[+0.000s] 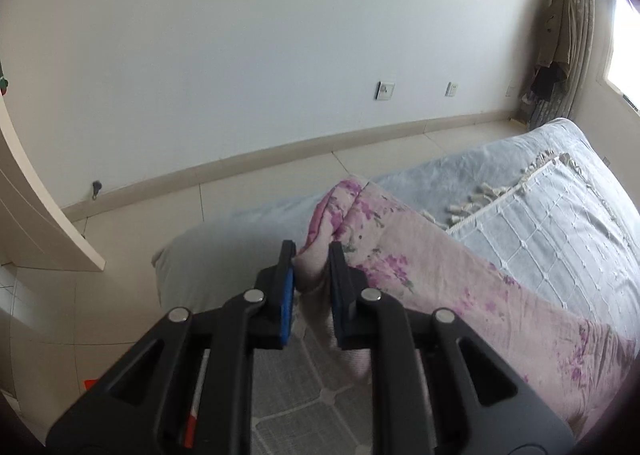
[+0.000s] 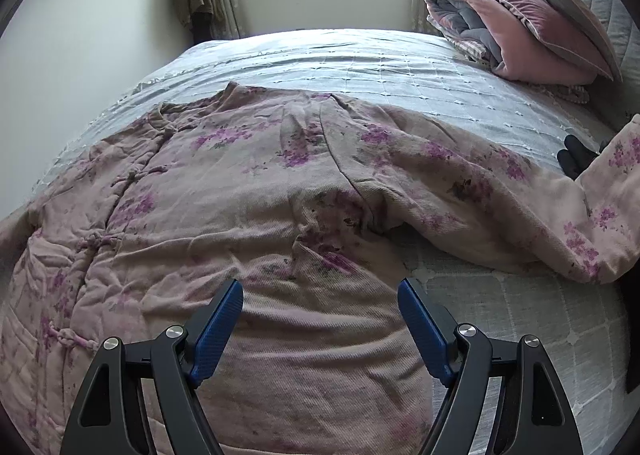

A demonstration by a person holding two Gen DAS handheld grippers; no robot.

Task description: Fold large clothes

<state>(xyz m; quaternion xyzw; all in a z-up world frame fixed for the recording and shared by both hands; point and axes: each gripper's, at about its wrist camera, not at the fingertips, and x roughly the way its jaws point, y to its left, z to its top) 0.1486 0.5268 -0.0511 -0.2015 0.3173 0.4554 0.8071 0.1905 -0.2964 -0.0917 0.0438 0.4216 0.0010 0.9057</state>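
Pinching a sleeve end of the floral padded jacket (image 1: 420, 255), the left tool (image 1: 312, 251) was clenched on the fabric, held up off the bed's (image 1: 560, 223) edge. Jacket body (image 2: 224, 207) lay spread flat, front up, on the grey bedspread (image 2: 360, 59). Right tool (image 2: 320, 295) hovered released, jaws wide apart, over the jacket's lower part. Other sleeve (image 2: 500, 199) stretched right. Folded pink quilt (image 2: 520, 31) sat at the far right corner.
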